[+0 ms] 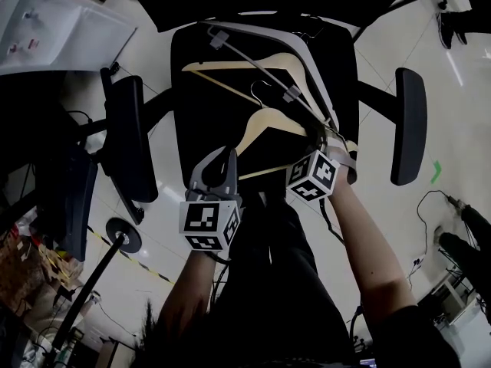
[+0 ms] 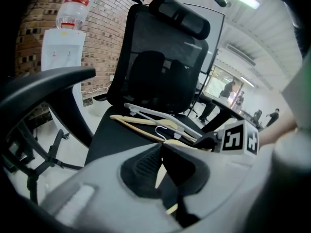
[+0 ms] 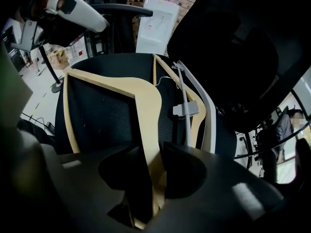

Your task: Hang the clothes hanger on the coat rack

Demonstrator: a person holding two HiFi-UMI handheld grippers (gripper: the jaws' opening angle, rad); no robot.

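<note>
Three hangers lie on the black seat [image 1: 201,129] of an office chair. The nearest is a wooden hanger [image 1: 268,121] with a metal hook. Behind it lie a second wooden hanger [image 1: 222,65] and a white clip hanger [image 1: 217,37]. My right gripper [image 1: 326,140] points steeply down at the near hanger's right arm. In the right gripper view that wooden arm [image 3: 146,101] runs between the jaws of the right gripper [image 3: 155,152], with both pads against it. My left gripper [image 1: 225,158] hovers over the seat's front edge, its jaws [image 2: 163,147] meeting with nothing between them. No coat rack is in view.
Black armrests [image 1: 130,140] [image 1: 408,125] flank the seat, and the mesh backrest [image 2: 160,67] rises behind it. A water dispenser [image 2: 60,52] stands by a brick wall. Cables and a chair base [image 1: 123,236] lie on the pale floor.
</note>
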